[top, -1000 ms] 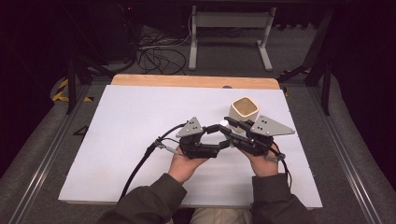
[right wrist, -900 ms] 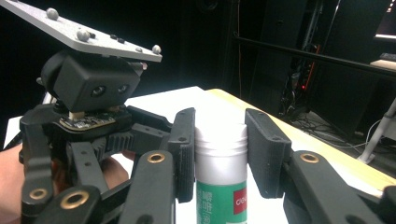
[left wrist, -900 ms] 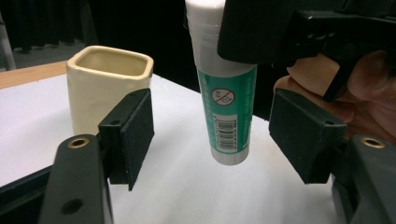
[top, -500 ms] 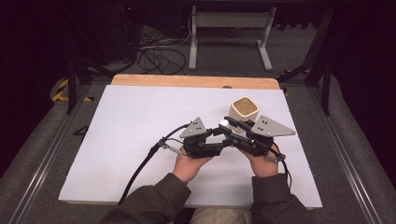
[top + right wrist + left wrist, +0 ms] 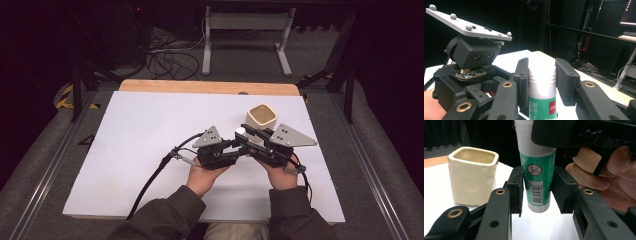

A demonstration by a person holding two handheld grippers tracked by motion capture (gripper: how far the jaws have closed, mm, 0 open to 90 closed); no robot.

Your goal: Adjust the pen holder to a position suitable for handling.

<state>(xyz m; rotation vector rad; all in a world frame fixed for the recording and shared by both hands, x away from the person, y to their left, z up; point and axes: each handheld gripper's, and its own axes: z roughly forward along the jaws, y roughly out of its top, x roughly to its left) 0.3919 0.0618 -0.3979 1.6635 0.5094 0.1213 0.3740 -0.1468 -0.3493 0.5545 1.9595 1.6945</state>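
Observation:
A glue stick (image 5: 537,177) with a green label and a white cap (image 5: 542,75) stands upright between both grippers, held above the white table (image 5: 150,125). My left gripper (image 5: 537,192) is shut on its green body near the bottom. Over it, my right gripper (image 5: 541,75) is shut on the cap. In the high view the two grippers meet tip to tip, left gripper (image 5: 239,146) and right gripper (image 5: 243,134), with the cap (image 5: 240,131) showing between them. A cream square cup (image 5: 261,117) stands just behind them, open side up.
The cup (image 5: 472,175) stands on the table a short way to the left of the stick in the left gripper view. A wooden strip (image 5: 210,86) runs along the table's far edge. Cables and a metal stand (image 5: 245,30) lie on the floor beyond.
Both grippers have shifted slightly away from the person and toward the cup, still tip to tip. The cup has not moved.

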